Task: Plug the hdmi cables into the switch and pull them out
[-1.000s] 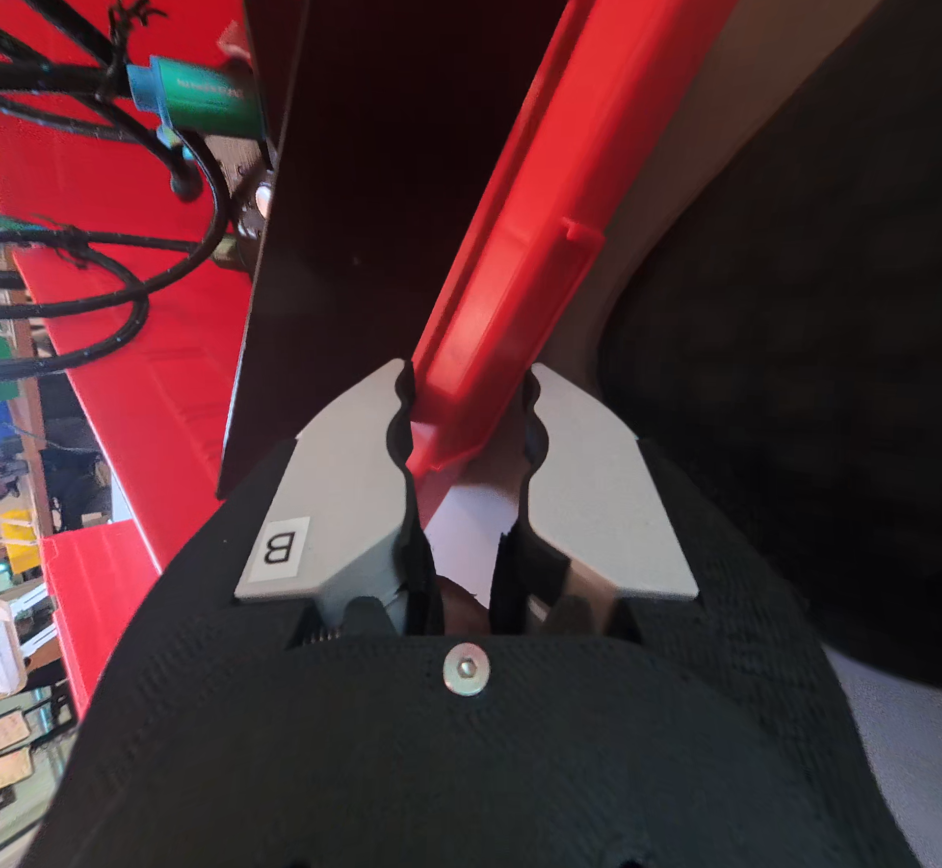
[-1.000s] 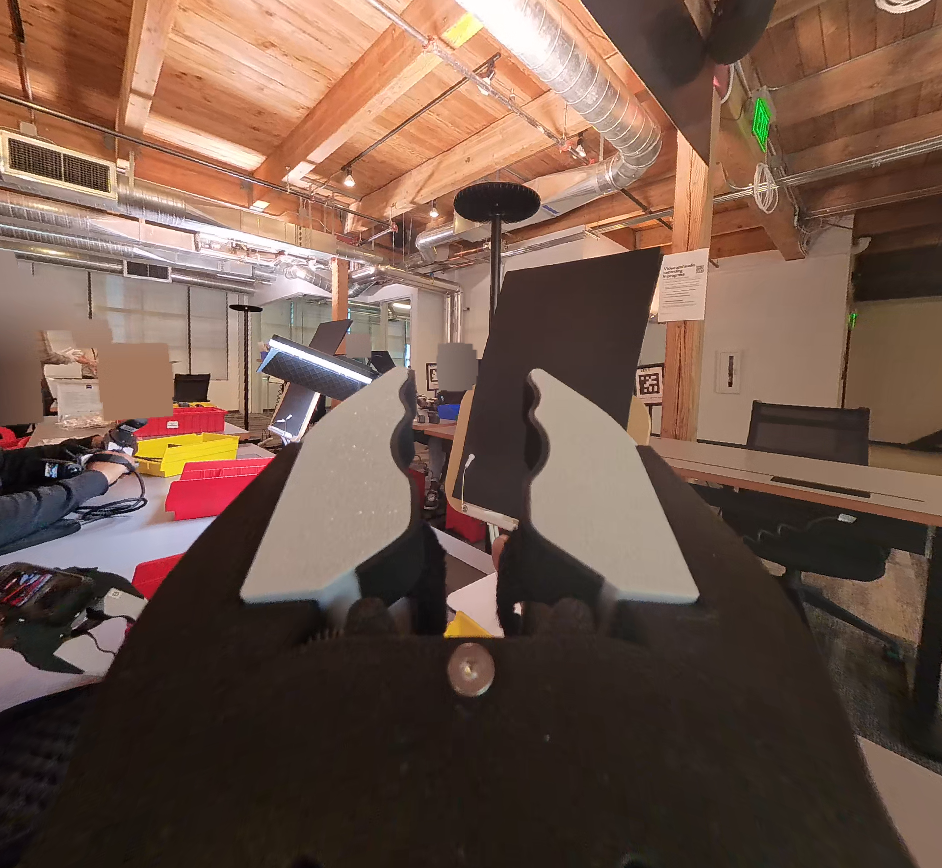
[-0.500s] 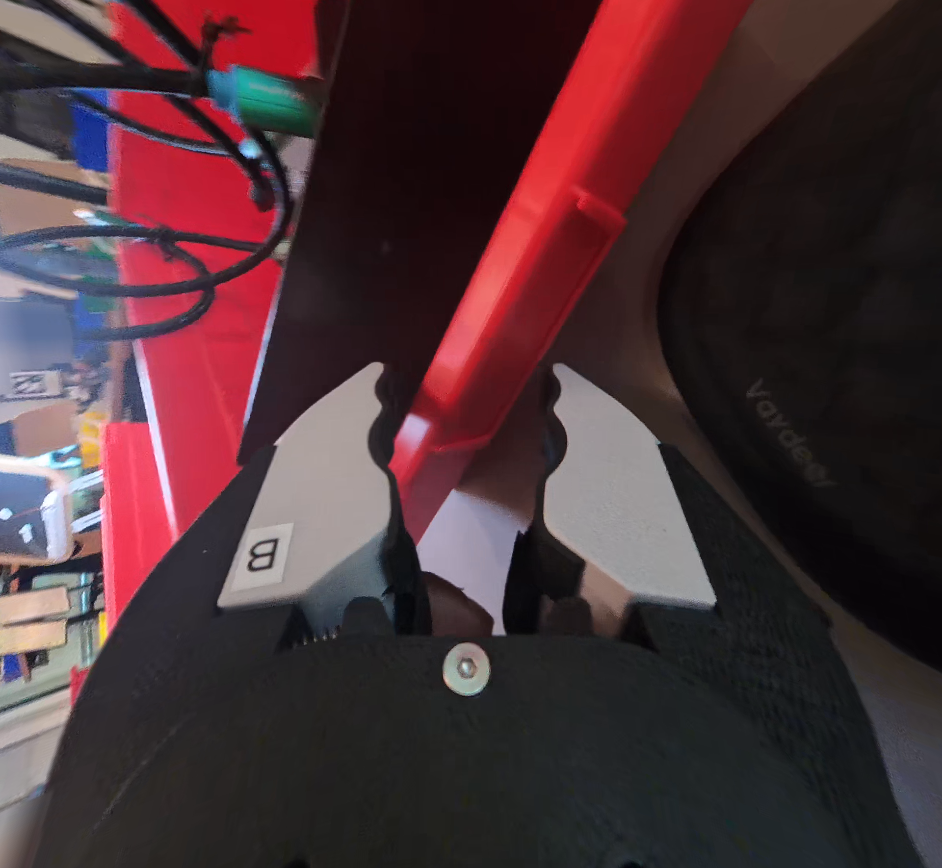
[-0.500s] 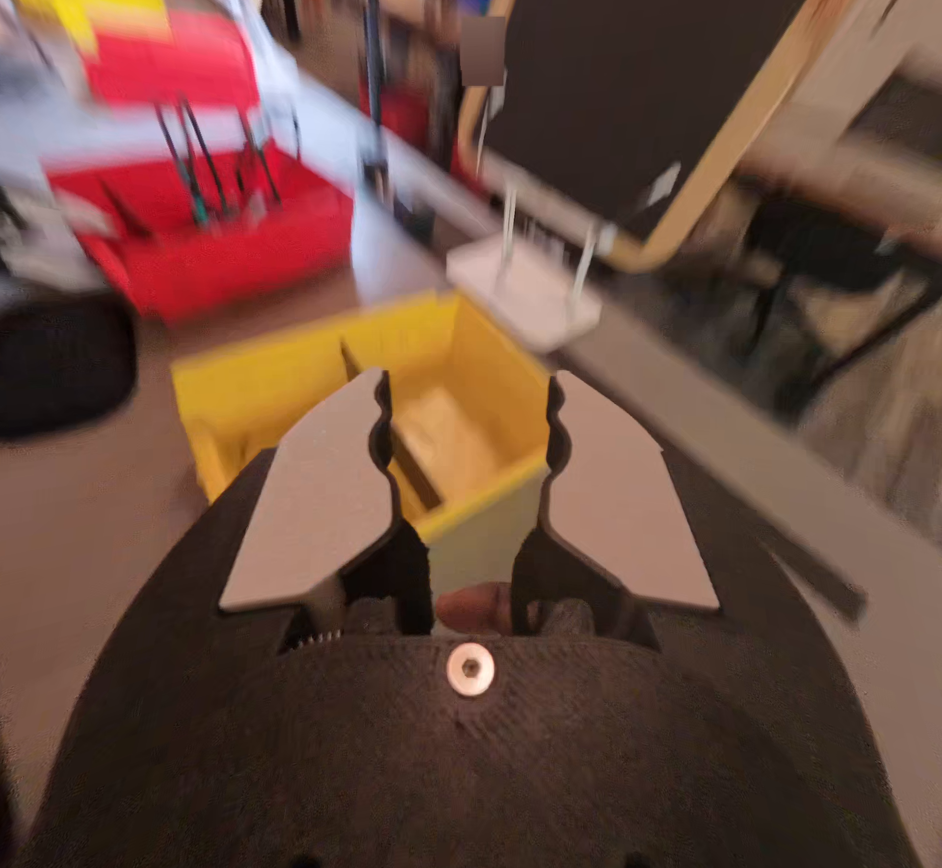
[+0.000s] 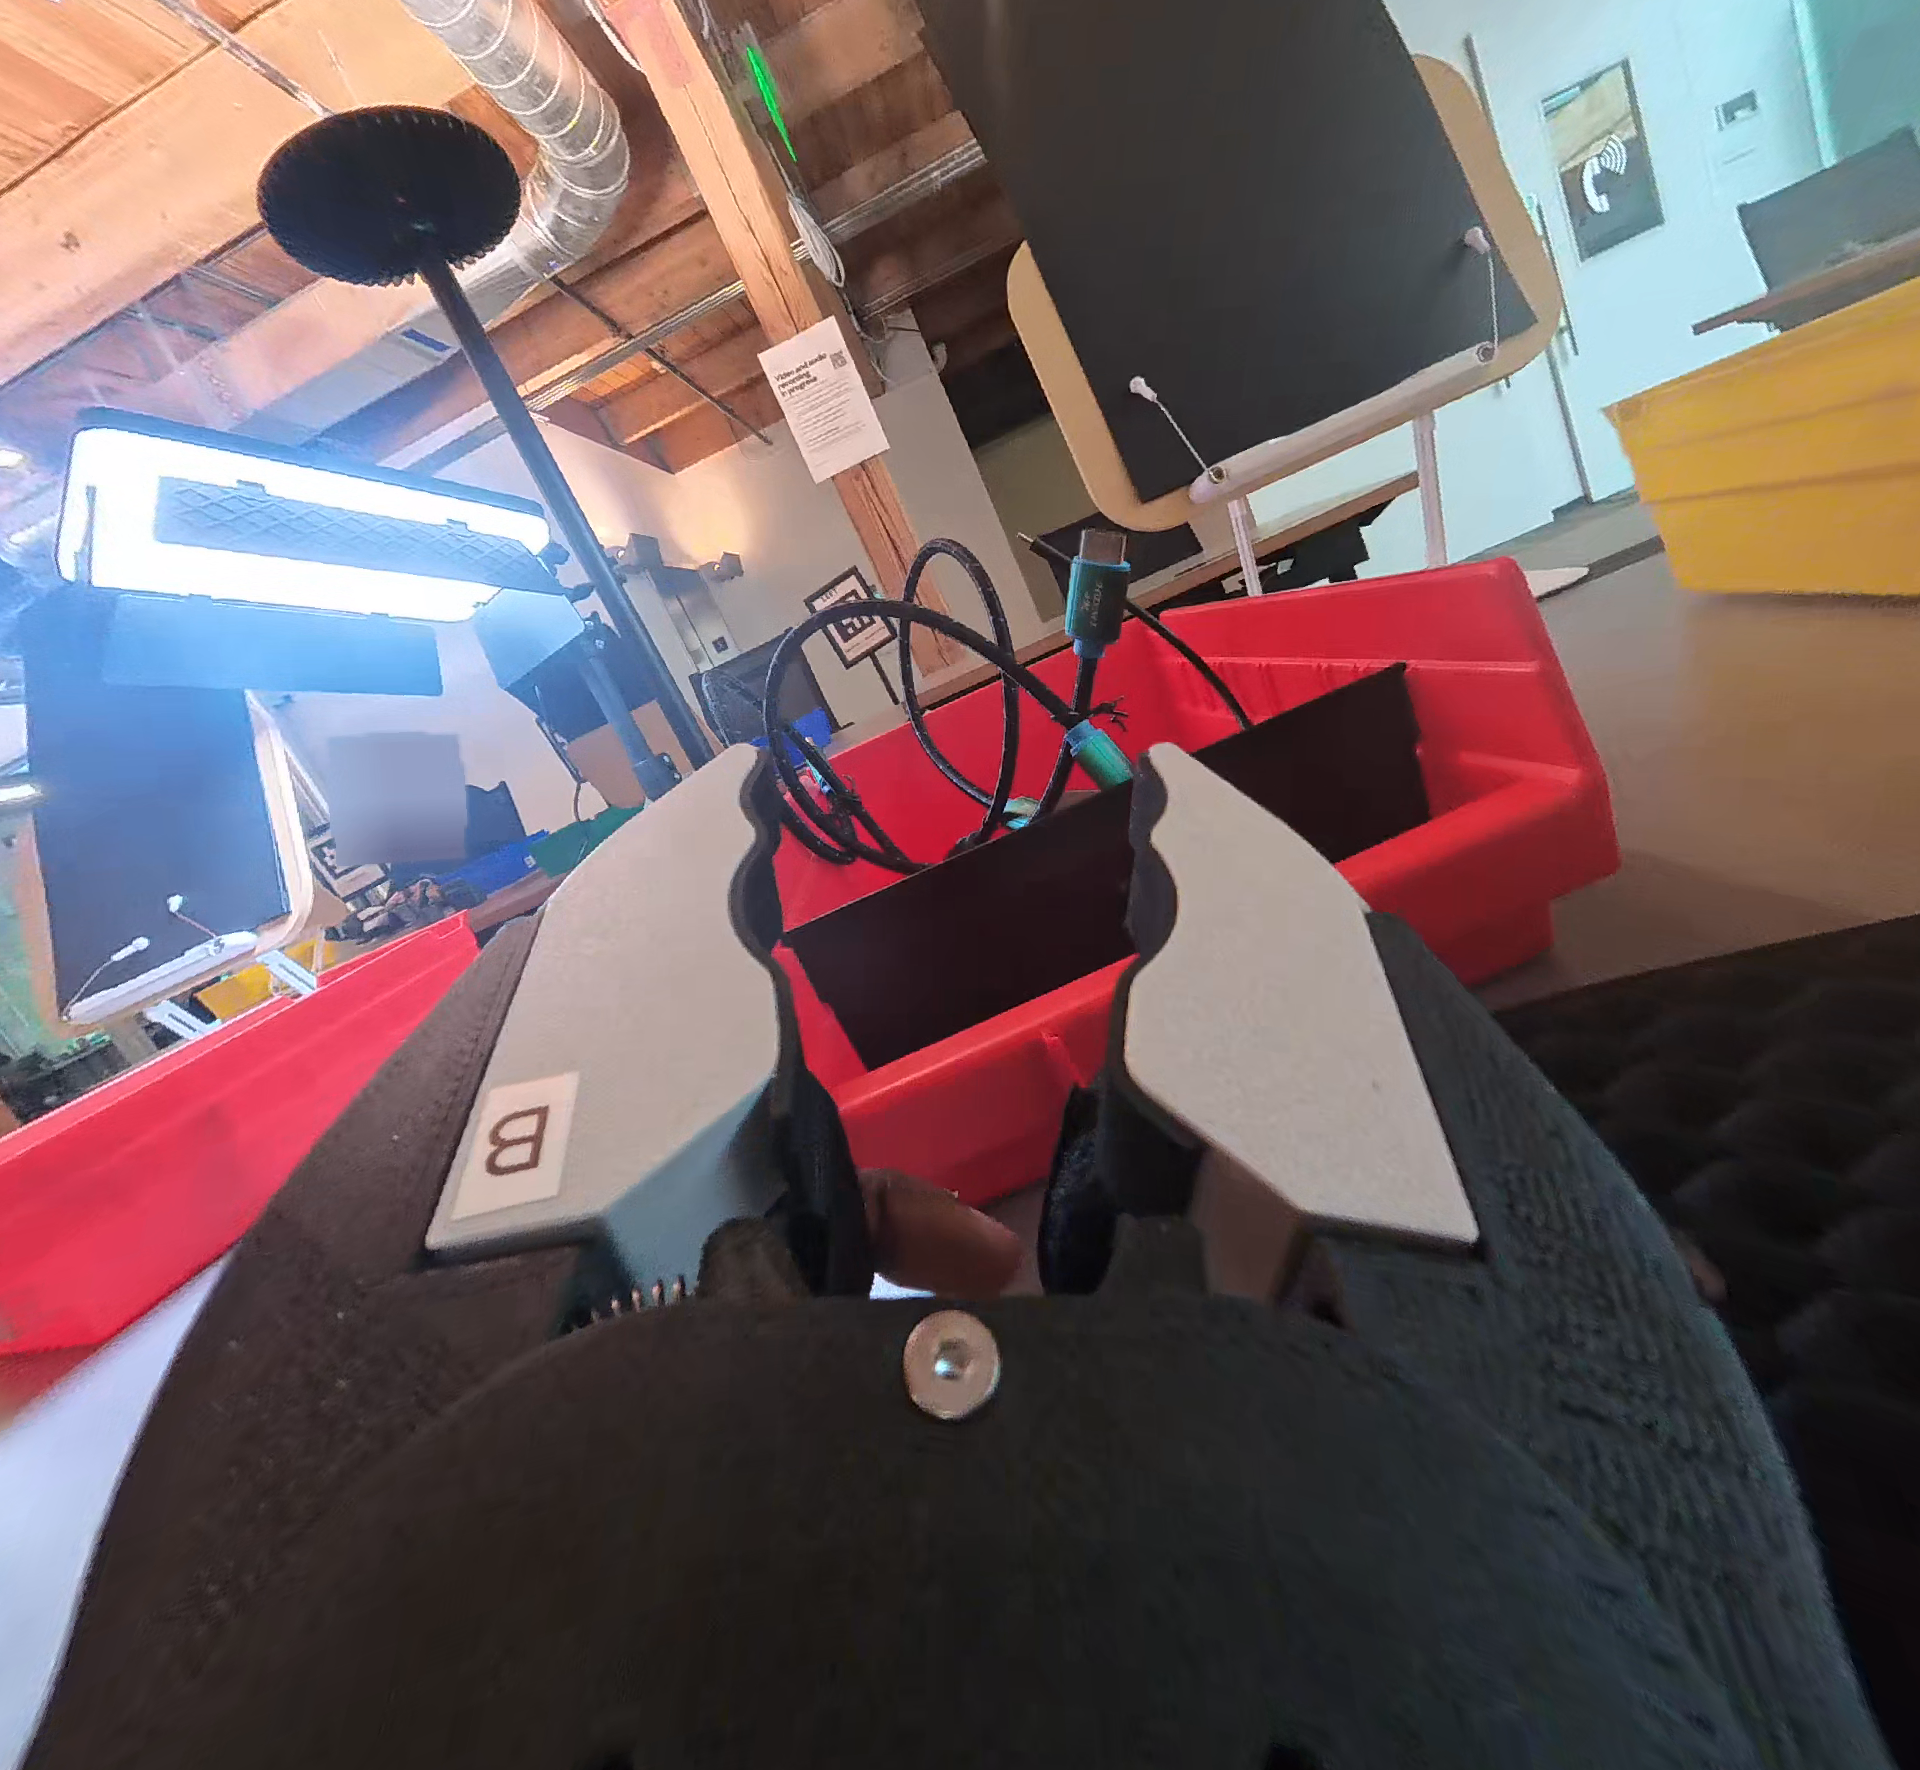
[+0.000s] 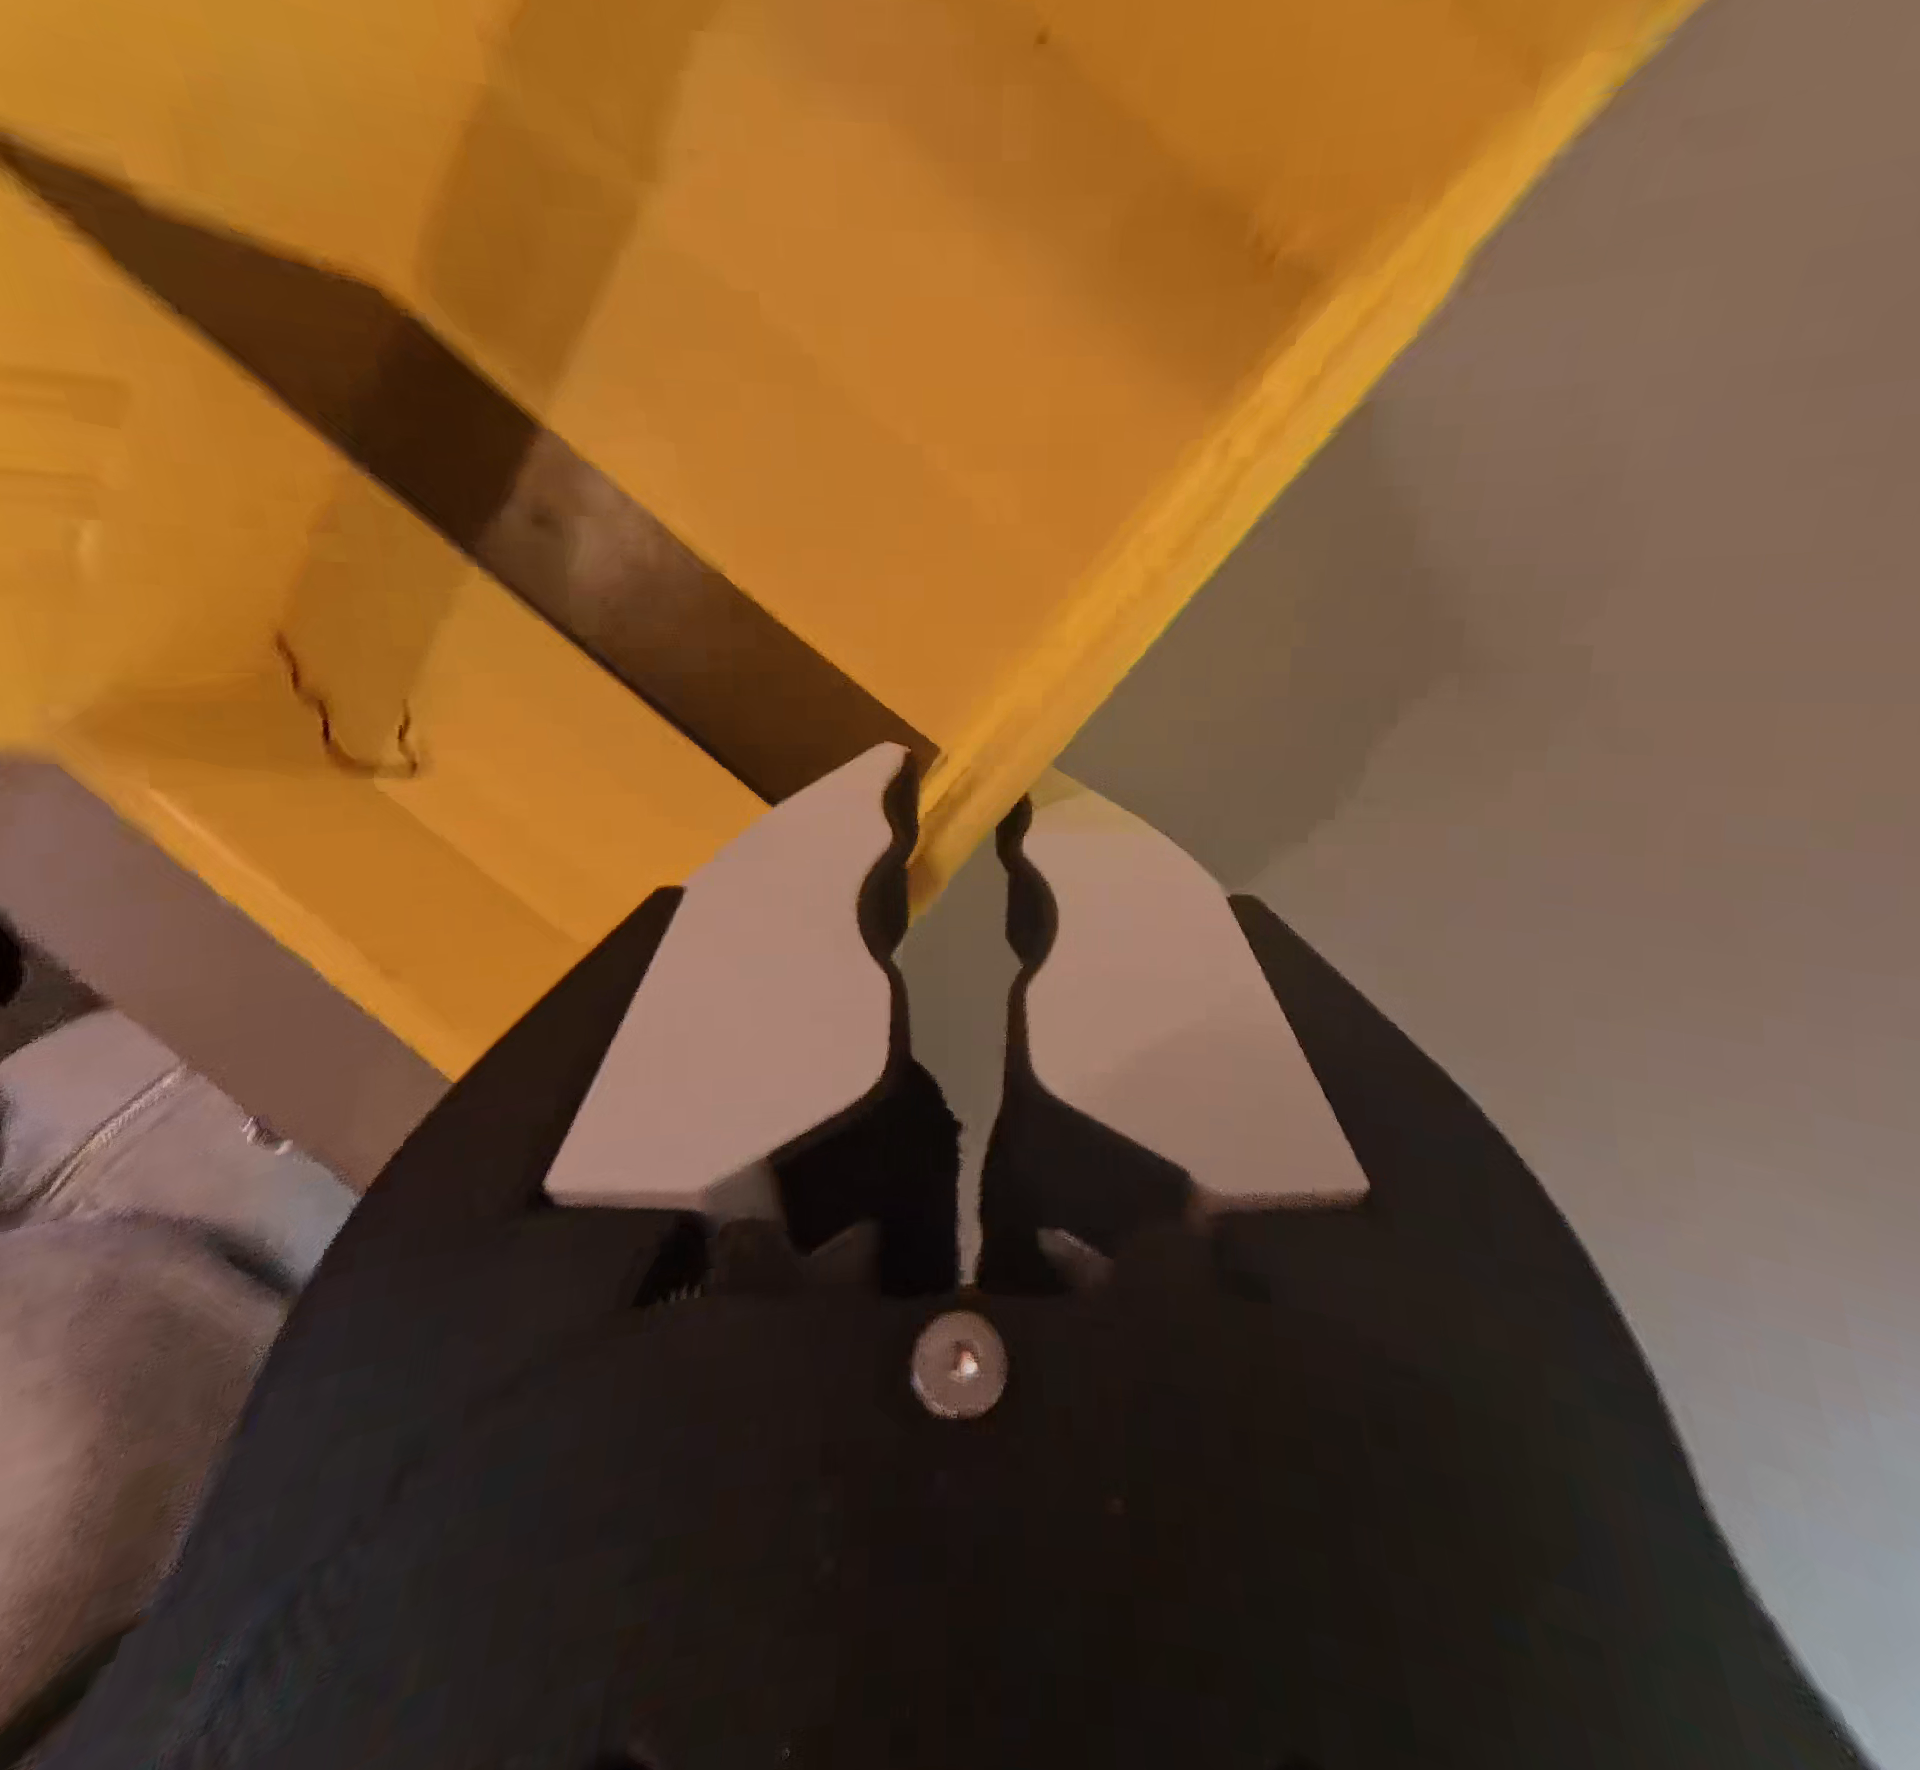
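Observation:
Black cables (image 5: pixel 935 681) with teal plugs (image 5: pixel 1096 593) stick up out of a red bin (image 5: pixel 1455 847) that has a black divider (image 5: pixel 987 920). No switch shows in either view. My left gripper (image 5: pixel 945 780) is open and empty, just in front of the red bin's near rim. My right gripper (image 6: pixel 961 785) is closed down on the rim of a yellow bin (image 6: pixel 935 318) at its near corner. The rim sits between the fingers. A dark divider (image 6: pixel 468 432) crosses the inside of the yellow bin, which looks empty.
The yellow bin (image 5: pixel 1787 473) stands to the right of the red bin on the table (image 6: pixel 1558 577). A second red bin (image 5: pixel 208 1097) is at the left and a black mat (image 5: pixel 1766 1097) at the right. A lit panel (image 5: pixel 301 525) and a black board (image 5: pixel 1226 162) stand behind.
My left gripper had the red bin's rim between its fingers; it has come off, opened wider and tilted up. My right gripper swung down from the room to the yellow bin and closed on its rim.

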`<state>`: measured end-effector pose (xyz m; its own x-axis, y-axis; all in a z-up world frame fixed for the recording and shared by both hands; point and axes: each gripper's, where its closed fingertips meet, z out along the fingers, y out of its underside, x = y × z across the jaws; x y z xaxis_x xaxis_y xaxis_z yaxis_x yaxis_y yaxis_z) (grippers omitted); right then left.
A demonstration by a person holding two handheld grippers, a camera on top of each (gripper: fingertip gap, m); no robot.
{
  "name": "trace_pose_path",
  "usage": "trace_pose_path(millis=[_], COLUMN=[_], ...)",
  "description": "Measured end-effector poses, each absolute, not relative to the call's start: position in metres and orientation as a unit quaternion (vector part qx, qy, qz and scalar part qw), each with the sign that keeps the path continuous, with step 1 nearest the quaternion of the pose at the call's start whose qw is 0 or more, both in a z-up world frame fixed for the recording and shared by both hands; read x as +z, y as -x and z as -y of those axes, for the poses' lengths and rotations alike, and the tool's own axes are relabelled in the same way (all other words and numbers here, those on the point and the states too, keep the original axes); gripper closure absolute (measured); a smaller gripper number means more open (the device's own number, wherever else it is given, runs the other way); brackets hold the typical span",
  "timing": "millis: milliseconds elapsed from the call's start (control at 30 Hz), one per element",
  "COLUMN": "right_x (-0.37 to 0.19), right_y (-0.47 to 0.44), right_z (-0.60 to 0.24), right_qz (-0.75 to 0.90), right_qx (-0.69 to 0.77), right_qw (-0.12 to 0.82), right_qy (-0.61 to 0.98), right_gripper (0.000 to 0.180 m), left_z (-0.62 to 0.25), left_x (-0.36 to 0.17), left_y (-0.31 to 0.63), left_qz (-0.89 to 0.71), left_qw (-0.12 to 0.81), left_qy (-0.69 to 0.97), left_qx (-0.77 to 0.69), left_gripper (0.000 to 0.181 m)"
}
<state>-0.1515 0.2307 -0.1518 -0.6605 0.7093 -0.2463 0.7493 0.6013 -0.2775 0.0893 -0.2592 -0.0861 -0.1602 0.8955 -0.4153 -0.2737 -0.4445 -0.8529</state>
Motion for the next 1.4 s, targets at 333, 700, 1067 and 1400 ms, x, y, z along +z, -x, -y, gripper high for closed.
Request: trace_pose_path(millis=[333, 700, 1067, 1400], right_x=[-0.150, -0.159, -0.044, 0.083], right_y=[0.205, 0.175, 0.211, 0.183], right_z=[-0.373, -0.474, -0.490, -0.450], right_qz=[-0.810, -0.749, -0.621, -0.518], right_qx=[-0.210, -0.167, -0.343, -0.491], right_qw=[-0.095, -0.122, -0.377, -0.610], right_qy=[-0.539, -0.629, -0.595, -0.345], right_gripper=[0.176, 0.171, 0.131, 0.073], left_z=[0.243, 0.242, 0.225, 0.282], left_x=[-0.122, -0.122, -0.125, -0.178], left_y=[-0.069, -0.069, -0.069, -0.040], left_qz=[0.275, 0.272, 0.233, 0.238], left_qw=[0.291, 0.292, 0.332, 0.193], left_qy=[0.612, 0.614, 0.639, 0.764], left_qx=[0.682, 0.680, 0.653, 0.568], left_gripper=[0.119, 0.120, 0.117, 0.132])
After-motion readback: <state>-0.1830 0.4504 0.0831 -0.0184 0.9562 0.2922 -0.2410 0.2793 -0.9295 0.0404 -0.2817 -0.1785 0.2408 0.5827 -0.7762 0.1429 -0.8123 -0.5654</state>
